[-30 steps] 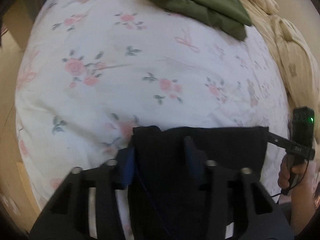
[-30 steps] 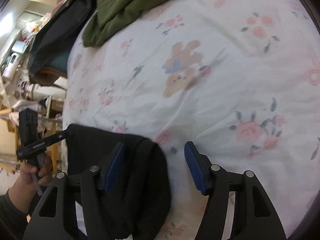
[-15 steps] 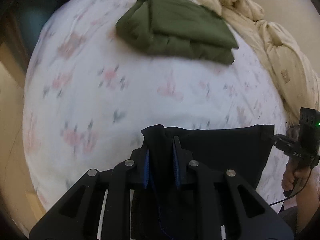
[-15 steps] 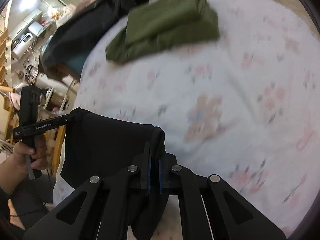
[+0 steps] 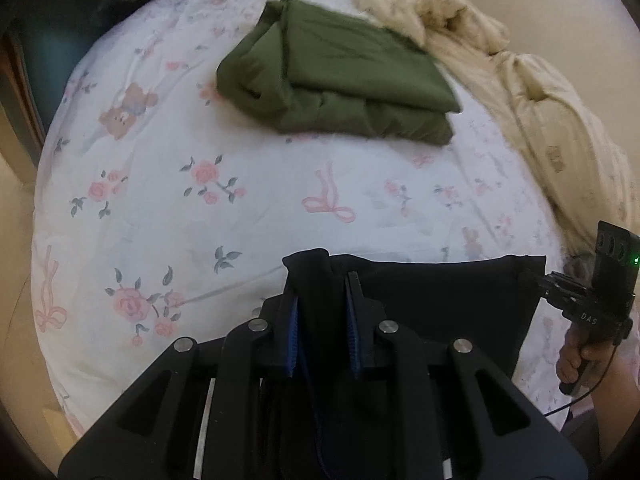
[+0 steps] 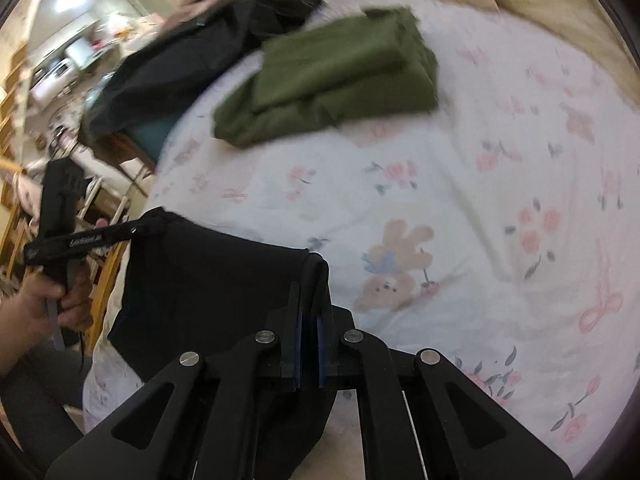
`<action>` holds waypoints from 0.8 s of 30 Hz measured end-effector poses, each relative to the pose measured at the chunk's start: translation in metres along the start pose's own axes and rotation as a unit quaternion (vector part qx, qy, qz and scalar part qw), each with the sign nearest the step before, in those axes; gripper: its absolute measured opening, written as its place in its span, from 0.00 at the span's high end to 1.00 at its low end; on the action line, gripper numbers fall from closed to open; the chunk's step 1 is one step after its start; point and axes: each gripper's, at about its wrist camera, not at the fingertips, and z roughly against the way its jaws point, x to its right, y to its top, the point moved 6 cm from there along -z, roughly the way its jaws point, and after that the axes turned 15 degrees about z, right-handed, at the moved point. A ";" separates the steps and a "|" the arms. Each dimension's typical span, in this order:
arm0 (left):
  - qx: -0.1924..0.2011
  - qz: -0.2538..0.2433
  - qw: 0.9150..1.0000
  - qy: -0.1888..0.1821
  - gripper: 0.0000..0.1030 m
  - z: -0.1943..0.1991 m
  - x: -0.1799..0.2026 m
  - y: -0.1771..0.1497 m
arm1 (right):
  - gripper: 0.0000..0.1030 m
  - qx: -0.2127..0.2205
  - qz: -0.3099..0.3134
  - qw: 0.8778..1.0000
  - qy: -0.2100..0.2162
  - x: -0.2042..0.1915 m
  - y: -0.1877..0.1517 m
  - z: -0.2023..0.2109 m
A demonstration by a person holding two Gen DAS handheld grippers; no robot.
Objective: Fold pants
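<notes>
Pants: black pants (image 5: 440, 300), held up by two corners at the near edge of the bed, the top edge stretched taut between the two claws; the rest hangs down toward the cameras.
Left claw: left claw (image 5: 322, 312) pressed together on a bunched fold of the black cloth; blue pads (image 5: 294, 336) press the fold from both sides, cloth rising in a hump above the tips.
Right claw: right claw (image 6: 310, 312) pinching the other corner of the pants (image 6: 208, 280), jaws almost touching, only a thin layer of cloth between them.
Hands: in the left wrist view a hand (image 5: 576, 356) grips the right tool's handle at the far right edge; in the right wrist view a hand (image 6: 52, 304) grips the left tool's handle at the left edge.
Bed: white sheet with pink roses, bows and teddy bears (image 5: 260, 184), bare between the pants and the far pile.
Other cloth: folded olive-green garment (image 5: 340, 80) lies well beyond the pants; cream quilt (image 5: 552, 120) bunched along the right side; dark clothing (image 6: 192, 56) heaped at the far left corner.
Room: shelves and clutter at far left in the right wrist view, blurred.
</notes>
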 end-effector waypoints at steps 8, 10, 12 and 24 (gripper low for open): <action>0.033 -0.035 0.998 -0.048 0.84 0.041 0.000 -0.018 | 0.96 0.023 0.085 0.996 0.009 -0.040 -0.008 0.033; 0.052 -0.042 0.997 -0.043 0.88 0.052 -0.003 -0.019 | 0.96 0.028 0.102 0.994 0.010 -0.050 -0.011 0.037; 0.061 -0.041 0.997 -0.038 0.91 0.059 -0.009 -0.020 | 0.96 0.021 0.114 0.993 0.013 -0.057 -0.016 0.039; -0.011 0.020 1.000 -0.009 0.76 0.040 -0.020 -0.009 | 0.96 0.029 0.133 0.991 0.014 -0.073 -0.014 0.043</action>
